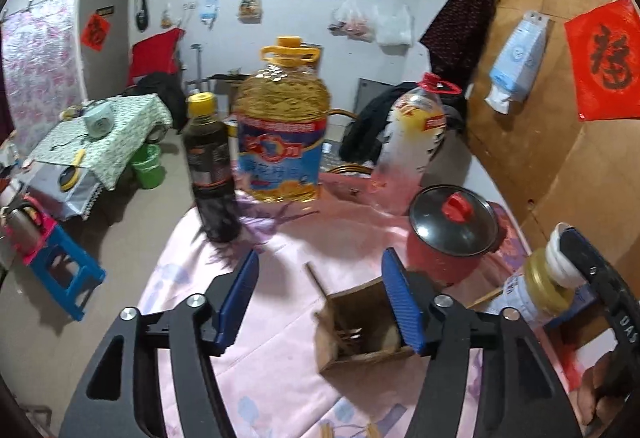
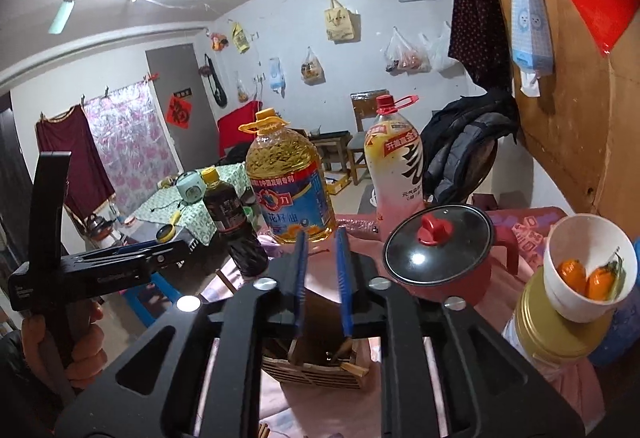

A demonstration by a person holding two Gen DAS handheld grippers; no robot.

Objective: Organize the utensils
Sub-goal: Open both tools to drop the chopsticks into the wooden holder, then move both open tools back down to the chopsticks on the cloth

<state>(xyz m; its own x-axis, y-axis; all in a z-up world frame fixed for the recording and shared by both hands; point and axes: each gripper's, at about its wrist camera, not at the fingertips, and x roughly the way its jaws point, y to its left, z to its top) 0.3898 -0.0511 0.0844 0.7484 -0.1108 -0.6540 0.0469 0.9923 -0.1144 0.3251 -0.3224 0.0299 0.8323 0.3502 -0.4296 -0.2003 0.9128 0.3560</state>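
Note:
A wooden utensil box (image 1: 360, 330) stands on the pink cloth (image 1: 280, 278), with thin wooden sticks (image 1: 352, 338) inside it. My left gripper (image 1: 320, 262) hovers over it, open wide, nothing between its blue pads; the right pad (image 1: 400, 302) overlaps the box's right wall. In the right wrist view the same box (image 2: 316, 366) sits just below my right gripper (image 2: 321, 238), whose pads stand a narrow gap apart with nothing in it. Sticks (image 2: 348, 352) lean in the box's right corner. A hand (image 2: 60, 338) holds the left gripper (image 2: 176, 250) at the left.
Behind the box stand a dark sauce bottle (image 1: 212, 166), a big oil jug (image 1: 282, 126) and a drink bottle (image 1: 412, 142). A red pot with a glass lid (image 1: 452, 238) sits to the right. A white cup with orange fruit (image 2: 588, 270) tops a gold tin. A wooden panel (image 1: 560, 118) closes the right side.

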